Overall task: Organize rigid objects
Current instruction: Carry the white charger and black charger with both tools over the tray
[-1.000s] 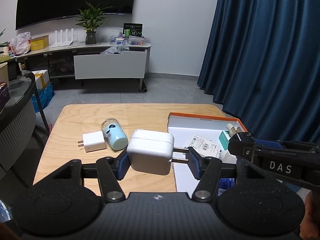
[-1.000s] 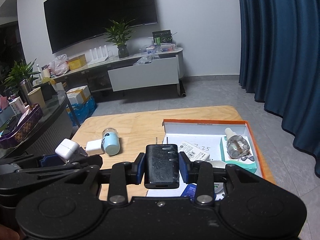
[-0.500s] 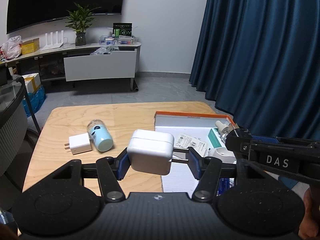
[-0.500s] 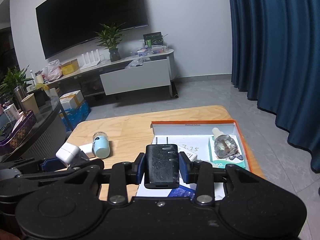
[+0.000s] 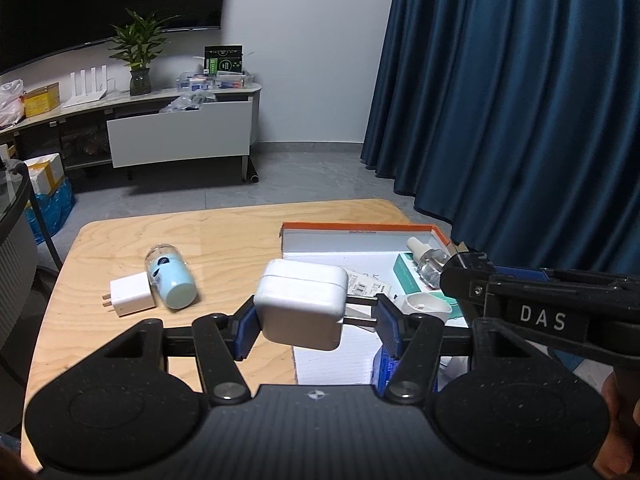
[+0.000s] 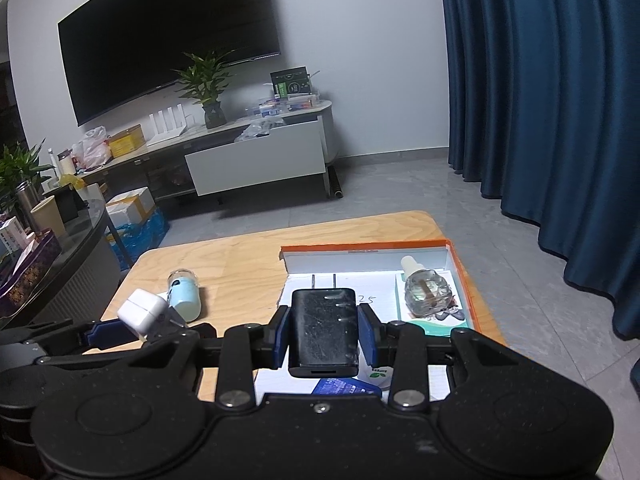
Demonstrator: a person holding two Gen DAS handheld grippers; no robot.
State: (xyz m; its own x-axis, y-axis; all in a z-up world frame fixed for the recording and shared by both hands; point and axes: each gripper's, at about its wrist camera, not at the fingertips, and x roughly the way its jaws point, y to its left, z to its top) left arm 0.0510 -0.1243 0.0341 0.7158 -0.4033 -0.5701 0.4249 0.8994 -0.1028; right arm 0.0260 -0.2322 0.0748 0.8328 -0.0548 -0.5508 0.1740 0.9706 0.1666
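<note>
Both hands are mid-carry, each bringing a charger toward the shallow orange-rimmed white cardboard box (image 6: 460, 258) on the light plywood tabletop (image 5: 224, 240). The left tongs (image 5: 316, 318) are clamped on a white rounded-cube plug adapter (image 5: 302, 304): one pad presses its flat side and the other bears on the tips of its two metal prongs, so its long axis lies crosswise between the pads, prongs pointing toward the box side. It hangs above the tabletop at the box's near left edge. The right tongs (image 6: 323, 336) are closed on a black rectangular charger block (image 6: 323, 330), gripped across its narrow sides; its long axis runs away from the camera, prongs pointing forward, and it hovers over the white box floor.

Judging from this, the next move is to lower each piece into a bare patch of the box, clear of the clear glass refill bottle (image 6: 426, 292) lying there, then part the pads. A small white flat charger (image 5: 130, 294) and a pale blue capped bottle (image 5: 172, 276) lie touching on the tabletop, not yet collected.
</note>
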